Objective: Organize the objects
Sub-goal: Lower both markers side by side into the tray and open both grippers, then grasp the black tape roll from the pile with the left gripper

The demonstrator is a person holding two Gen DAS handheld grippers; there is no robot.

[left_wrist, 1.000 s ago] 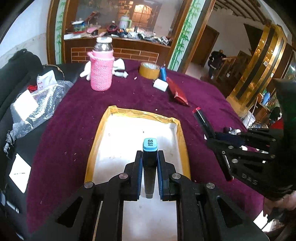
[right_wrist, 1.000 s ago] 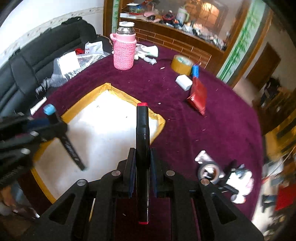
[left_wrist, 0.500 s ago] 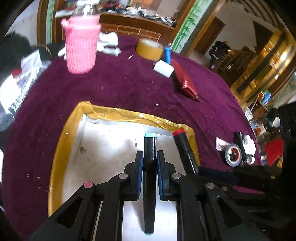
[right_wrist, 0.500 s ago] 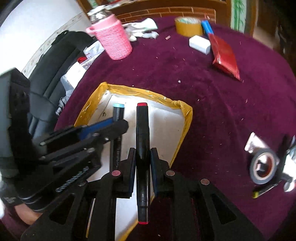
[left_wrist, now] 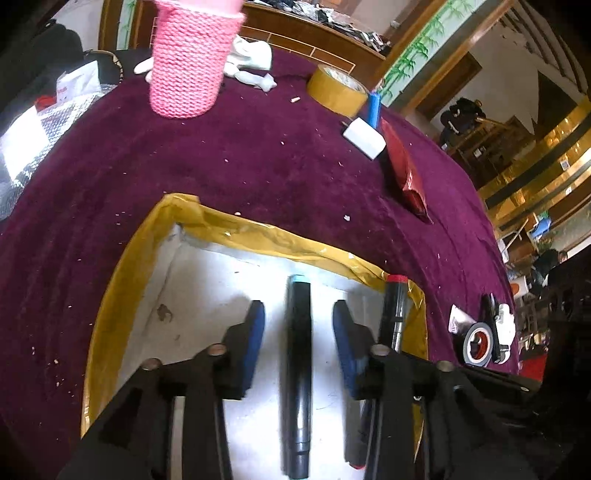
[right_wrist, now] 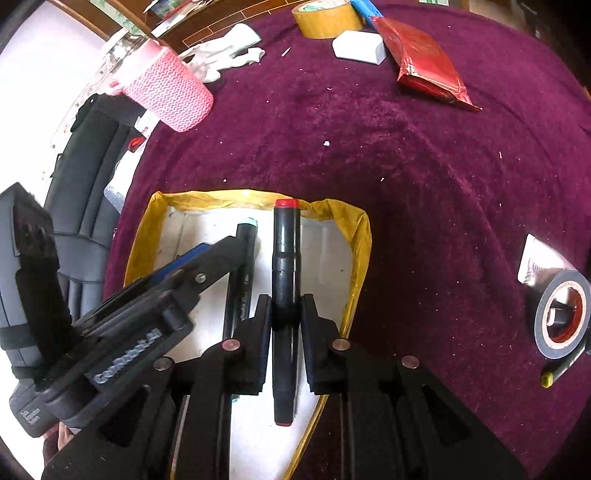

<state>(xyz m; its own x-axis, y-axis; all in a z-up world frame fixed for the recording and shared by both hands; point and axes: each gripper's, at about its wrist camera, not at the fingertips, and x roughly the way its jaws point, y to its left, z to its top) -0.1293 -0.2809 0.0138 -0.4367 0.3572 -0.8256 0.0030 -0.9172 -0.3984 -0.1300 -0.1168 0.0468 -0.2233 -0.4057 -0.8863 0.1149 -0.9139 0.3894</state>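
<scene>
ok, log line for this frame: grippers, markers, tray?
left gripper: just opened, blue-capped marker loose between pads | right gripper: shut on red-capped marker | both over tray

cluttered home room: velvet-covered table (left_wrist: 258,155), wooden counter (left_wrist: 314,35), gilded staircase (left_wrist: 535,155)

Bright daylight glares off the white tray floor (left_wrist: 207,295) between the fingers (left_wrist: 255,332), whose near parts blur, while fisheye distortion bends the edges.

Pale lettering along the side of the left gripper (right_wrist: 236,254) is too blurred to read.
</scene>
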